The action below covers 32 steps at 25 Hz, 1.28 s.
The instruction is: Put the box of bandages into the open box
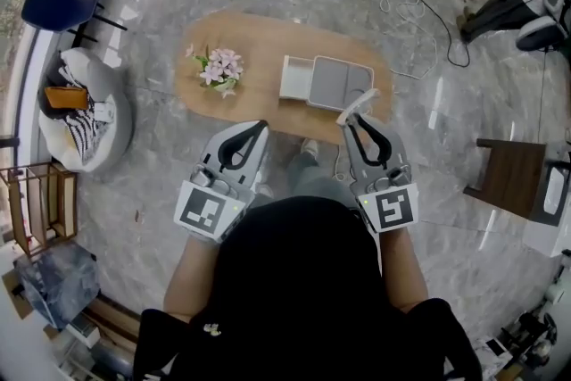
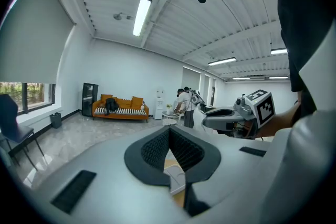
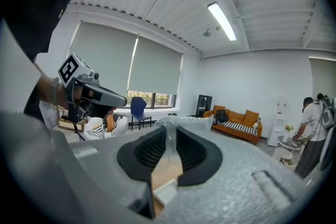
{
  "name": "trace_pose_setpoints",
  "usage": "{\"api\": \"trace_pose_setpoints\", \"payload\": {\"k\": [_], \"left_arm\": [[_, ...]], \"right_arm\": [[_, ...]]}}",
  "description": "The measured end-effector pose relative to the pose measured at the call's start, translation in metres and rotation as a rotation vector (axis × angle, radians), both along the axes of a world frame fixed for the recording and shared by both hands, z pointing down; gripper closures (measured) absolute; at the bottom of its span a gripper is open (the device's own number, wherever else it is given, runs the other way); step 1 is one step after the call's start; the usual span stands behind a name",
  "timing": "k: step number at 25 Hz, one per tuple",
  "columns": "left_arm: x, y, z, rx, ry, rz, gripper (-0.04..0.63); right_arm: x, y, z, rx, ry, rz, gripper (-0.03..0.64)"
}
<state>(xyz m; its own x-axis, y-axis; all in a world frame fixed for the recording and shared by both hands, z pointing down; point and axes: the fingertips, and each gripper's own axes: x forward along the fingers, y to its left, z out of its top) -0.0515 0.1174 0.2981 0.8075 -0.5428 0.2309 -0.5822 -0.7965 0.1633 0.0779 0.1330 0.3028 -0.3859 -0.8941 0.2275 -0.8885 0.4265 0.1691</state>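
Plastic packet [image 3: 182,124] sits pinched in right gripper [image 1: 350,118] near open box [image 1: 326,81]; left gripper [image 2: 169,131] closed, empty.

My pads [image 3: 149,152] are black and ribbed; box of bandages [image 1: 357,105] whitish, open box [image 1: 328,85] pale grey, table [image 1: 259,40] tan wood.

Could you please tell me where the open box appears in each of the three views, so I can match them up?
Head view: box upper centre, on the right half of the table.
Left gripper view: box low centre, small and partly hidden.
Right gripper view: box low centre, only a white corner, probably its lid.
Shared landmark: the wooden table under it.
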Motion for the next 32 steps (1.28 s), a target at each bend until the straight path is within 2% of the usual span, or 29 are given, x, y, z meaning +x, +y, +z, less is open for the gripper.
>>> {"api": "trace_pose_setpoints", "payload": {"k": [9,13,18,26,32], "left_arm": [[0.048,-0.057,0.007,-0.014,-0.065,-0.125,0.584],[0.047,-0.067,0.016,-0.039,-0.096,-0.175,0.584],[0.040,-0.080,0.026,-0.069,-0.105,-0.209,0.584],[0.022,-0.113,0.038,-0.098,-0.102,-0.171,0.584],[-0.005,-0.134,0.052,-0.119,-0.120,-0.125,0.584]], "right_arm": [[0.047,-0.076,0.019,-0.057,-0.045,-0.129,0.561],[0.048,-0.095,0.030,-0.087,-0.073,-0.182,0.561],[0.035,-0.115,0.044,-0.131,-0.060,-0.232,0.561],[0.006,-0.147,0.082,-0.218,-0.053,-0.219,0.561],[-0.010,-0.166,0.138,-0.297,0.012,-0.176,0.561]]}}
